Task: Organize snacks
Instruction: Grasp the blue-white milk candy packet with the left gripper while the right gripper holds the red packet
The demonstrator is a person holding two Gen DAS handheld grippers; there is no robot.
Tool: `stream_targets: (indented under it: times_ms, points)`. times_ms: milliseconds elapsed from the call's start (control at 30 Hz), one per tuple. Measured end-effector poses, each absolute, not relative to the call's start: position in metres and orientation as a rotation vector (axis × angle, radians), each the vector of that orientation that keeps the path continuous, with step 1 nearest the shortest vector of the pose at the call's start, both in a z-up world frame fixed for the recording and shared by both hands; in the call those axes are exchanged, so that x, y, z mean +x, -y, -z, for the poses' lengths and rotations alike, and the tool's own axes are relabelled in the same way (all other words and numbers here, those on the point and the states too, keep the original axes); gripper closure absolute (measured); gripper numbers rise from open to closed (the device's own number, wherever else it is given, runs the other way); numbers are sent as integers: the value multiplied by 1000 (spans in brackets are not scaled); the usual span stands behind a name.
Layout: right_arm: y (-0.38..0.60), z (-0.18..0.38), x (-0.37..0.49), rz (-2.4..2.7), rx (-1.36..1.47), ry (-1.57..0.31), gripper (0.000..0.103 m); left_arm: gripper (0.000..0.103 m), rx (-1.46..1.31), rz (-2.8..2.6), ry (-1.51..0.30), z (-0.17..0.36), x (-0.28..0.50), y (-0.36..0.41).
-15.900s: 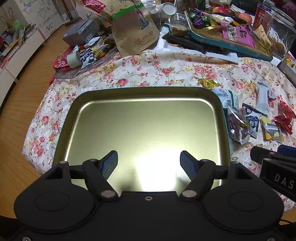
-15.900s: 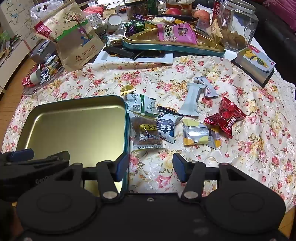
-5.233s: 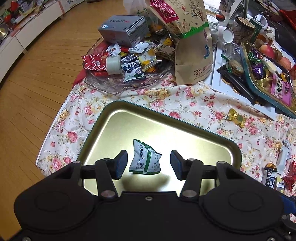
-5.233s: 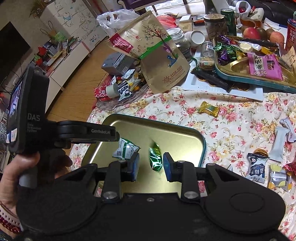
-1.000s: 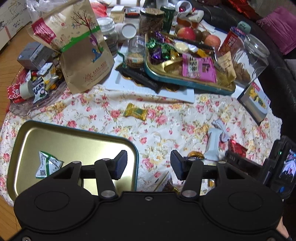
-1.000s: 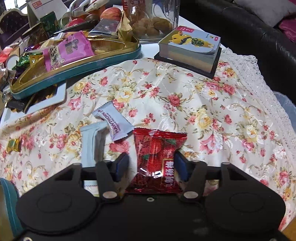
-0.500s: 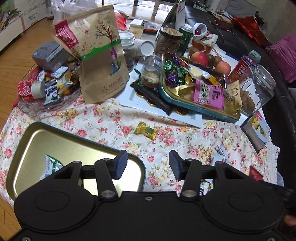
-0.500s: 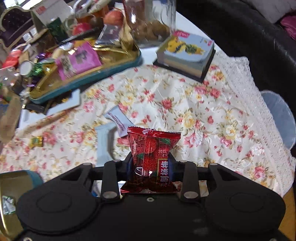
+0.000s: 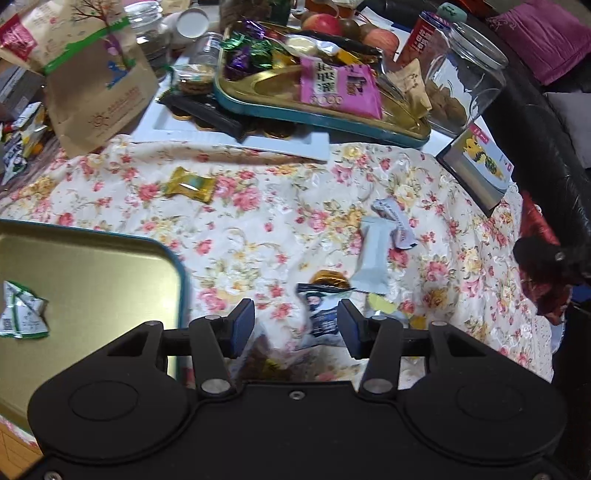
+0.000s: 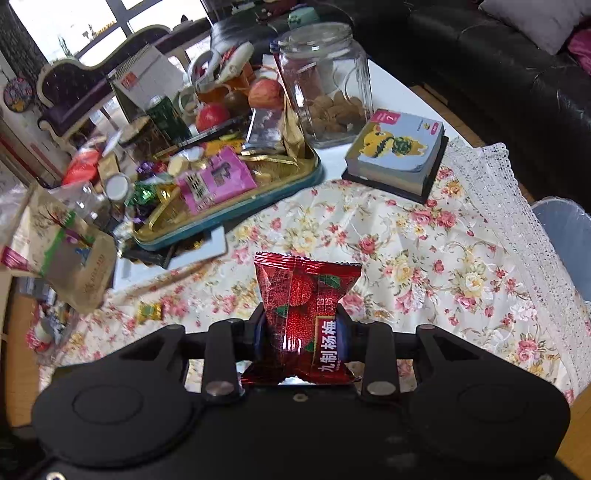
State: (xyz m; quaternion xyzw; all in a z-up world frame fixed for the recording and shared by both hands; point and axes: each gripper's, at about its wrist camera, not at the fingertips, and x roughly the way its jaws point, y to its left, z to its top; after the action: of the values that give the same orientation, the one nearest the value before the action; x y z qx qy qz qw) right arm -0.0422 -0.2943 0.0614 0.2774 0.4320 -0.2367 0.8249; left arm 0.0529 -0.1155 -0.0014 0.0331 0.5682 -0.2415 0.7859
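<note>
A floral-clothed table (image 9: pixel 258 221). At its left, a gold tray (image 9: pixel 92 266) holding one green packet (image 9: pixel 22 314). The right claw (image 10: pixel 301 332) pinches a red packet (image 10: pixel 306 295) upright, lifted at the table's right side, well right of the tray. The left claw (image 9: pixel 295 325), spread, hovers over a dark packet (image 9: pixel 321 314) just beside the tray.

A black leather sofa (image 10: pixel 498 70) curves round the far side of the table, with a grey cushion (image 10: pixel 532 18) on it and a purple cushion (image 9: pixel 543 37) further along. Daylight comes through a bright window (image 10: pixel 74 26) at the back. Below the window stands a dark upholstered chaise with a pale carved frame (image 10: pixel 77 85). A strip of wooden floor (image 10: pixel 436 92) shows beside the sofa.
</note>
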Motion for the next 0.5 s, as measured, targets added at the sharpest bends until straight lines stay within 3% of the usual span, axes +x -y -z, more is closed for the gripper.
stream_targets:
  times_ms: [500]
  points:
    - [308,-81,-53,467,666,-849,66,47,163,452,-1271,48,40,170]
